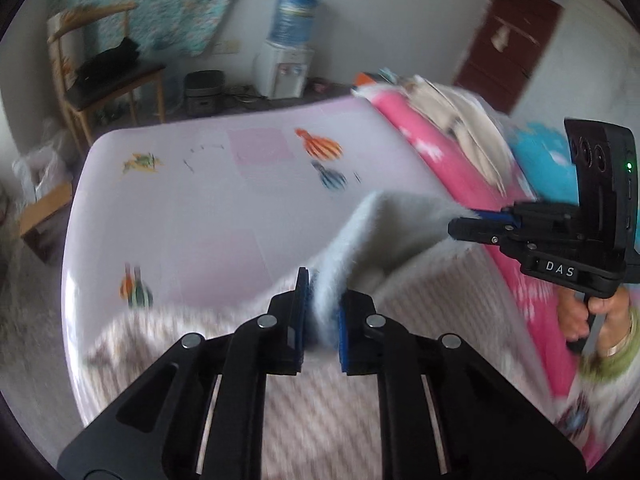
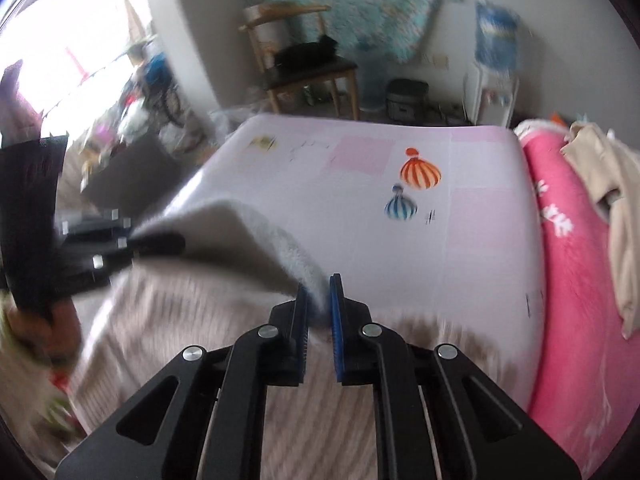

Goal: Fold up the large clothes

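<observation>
Left wrist view: the left claw (image 1: 322, 312) is clamped on the fuzzy pale edge of the garment (image 1: 384, 232), lifted above the bed (image 1: 192, 208); the right claw (image 1: 466, 226) pinches the same edge off to the right.

Right wrist view: the right claw (image 2: 318, 312) grips that edge, which runs leftward to the left claw (image 2: 160, 242); the rest of the garment (image 2: 224, 232) lies below, toward the person.

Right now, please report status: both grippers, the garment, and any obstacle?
Left gripper and right gripper both shut on fuzzy garment. Its edge lifted between them over the bed. Pink quilt beside; nothing blocking.
</observation>
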A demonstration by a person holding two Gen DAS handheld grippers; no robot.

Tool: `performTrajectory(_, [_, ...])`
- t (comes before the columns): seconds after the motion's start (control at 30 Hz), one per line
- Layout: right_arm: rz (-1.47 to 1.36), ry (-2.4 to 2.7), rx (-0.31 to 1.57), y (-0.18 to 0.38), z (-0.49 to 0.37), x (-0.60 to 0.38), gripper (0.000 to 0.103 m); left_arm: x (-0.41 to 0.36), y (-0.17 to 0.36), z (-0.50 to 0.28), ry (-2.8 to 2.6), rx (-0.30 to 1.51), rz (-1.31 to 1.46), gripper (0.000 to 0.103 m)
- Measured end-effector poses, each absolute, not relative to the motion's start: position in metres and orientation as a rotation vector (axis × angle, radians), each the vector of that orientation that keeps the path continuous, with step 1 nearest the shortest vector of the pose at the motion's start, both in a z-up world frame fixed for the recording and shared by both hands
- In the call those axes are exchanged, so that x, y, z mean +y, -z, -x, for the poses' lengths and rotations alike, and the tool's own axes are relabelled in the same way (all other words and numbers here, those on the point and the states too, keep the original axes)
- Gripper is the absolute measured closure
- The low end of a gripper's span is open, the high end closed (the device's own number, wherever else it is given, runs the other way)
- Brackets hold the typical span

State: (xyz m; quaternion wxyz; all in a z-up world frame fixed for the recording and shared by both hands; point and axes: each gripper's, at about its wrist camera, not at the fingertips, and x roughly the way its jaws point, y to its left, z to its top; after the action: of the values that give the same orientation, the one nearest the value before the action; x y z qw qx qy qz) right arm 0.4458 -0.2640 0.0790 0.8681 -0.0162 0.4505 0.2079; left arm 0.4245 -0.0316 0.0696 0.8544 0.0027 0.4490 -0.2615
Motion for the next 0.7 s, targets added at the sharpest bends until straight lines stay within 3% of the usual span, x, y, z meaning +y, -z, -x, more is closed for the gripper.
performTrajectory(0.13, [0.179, -0.490, 0.913, -0.072, -0.387, -0.255, 0.085, -0.024, -0.046, -0.381, 0.570, 0.970, -0.044, 0.091])
performTrajectory(0.27, [0.032, -0.599, 0.784, -0.108, -0.387, -0.262, 0.073, -0.017, -0.030, -0.368, 0.574, 0.970, -0.025, 0.091])
performTrajectory(0.43, [-0.167, -0.599, 0.948, -0.077, -0.446, -0.250, 0.073, -0.005, -0.022, -0.363, 0.586, 0.953, 0.062, 0.085])
performTrajectory(0.57, [-0.121, -0.592, 1.130, -0.016, -0.442, -0.230, 0.075, 0.013, -0.021, -0.350, 0.601, 0.961, 0.107, 0.081])
performTrajectory(0.7, [0.017, -0.595, 1.125, -0.006, -0.420, -0.224, 0.075, 0.034, -0.031, -0.340, 0.643, 0.935, 0.166, 0.081])
